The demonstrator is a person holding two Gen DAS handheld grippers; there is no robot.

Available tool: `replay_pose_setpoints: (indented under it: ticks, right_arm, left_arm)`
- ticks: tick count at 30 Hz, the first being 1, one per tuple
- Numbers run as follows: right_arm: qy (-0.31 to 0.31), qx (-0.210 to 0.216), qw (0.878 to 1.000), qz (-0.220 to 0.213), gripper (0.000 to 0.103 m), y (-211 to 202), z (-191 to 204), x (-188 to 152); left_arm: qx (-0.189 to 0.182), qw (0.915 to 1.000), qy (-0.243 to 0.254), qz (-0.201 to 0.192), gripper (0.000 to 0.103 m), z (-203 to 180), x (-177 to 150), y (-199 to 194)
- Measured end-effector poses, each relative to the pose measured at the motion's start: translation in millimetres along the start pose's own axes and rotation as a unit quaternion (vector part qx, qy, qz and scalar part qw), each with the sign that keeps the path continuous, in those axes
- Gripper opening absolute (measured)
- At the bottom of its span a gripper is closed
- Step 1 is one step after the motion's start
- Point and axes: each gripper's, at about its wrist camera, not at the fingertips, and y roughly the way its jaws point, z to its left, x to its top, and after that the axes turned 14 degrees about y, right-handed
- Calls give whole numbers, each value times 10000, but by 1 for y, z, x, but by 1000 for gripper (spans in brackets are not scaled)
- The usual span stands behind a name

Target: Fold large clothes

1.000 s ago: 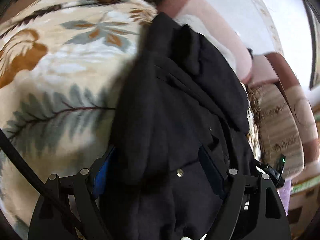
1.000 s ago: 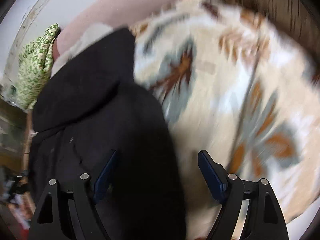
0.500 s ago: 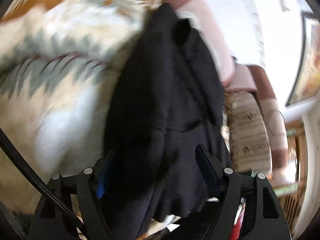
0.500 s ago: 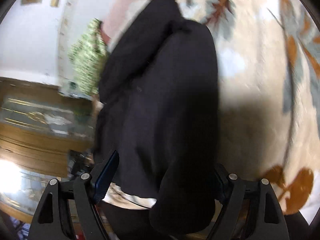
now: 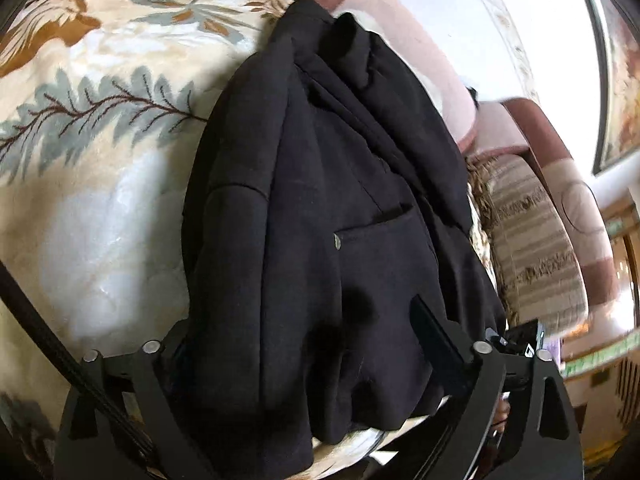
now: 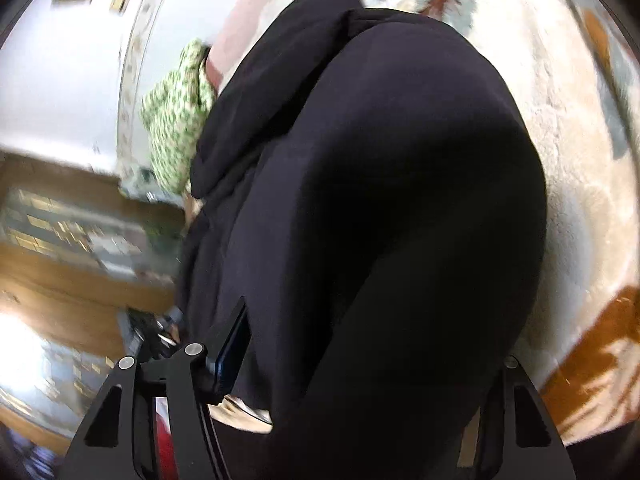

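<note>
Black heavy cloth jacket lies lengthwise on a cream plush blanket with leaf print, folded into a narrow strip so we can fold it again. Its collar points to twelve o'clock, its hem to six. Our left gripper straddles the hem at six o'clock, jaws opening, letting the cloth settle. Our right gripper has jaws closing around a thick fold at six o'clock; whether the pads press yet, we cannot tell.
</note>
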Motion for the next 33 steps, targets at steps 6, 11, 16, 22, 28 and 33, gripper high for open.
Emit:
replay_pose_setpoints:
  ticks: [6,11,16,22,28,33]
  right_arm:
    - [279,80,9979,-578,70,-7,-5,-9]
    - [41,-522,9965,-649,22,-11,13,-14]
    - [-790,-231,9932,-824,18,-48,70,-21]
    - [-1176,246,9880,-973,16,-88,107,-43]
    - [-1005,360,9903,-889,16,-104,79,-74]
    - [-416,99,9959,-798,16,-94,21,-76]
  left_arm:
    - [891,9959,85,135,96,-18,3,15]
    - [1653,9856,187,296,19,-39,14,2]
    - [1486,9875,437,-287,15,-75,39,-56]
    - [1185,9901,436,-619,14,-85,21,-100]
    - [1201,9907,349,-530,15,-64,-53,-110]
    - [1349,9901,67,-367,15,-39,-87,-100]
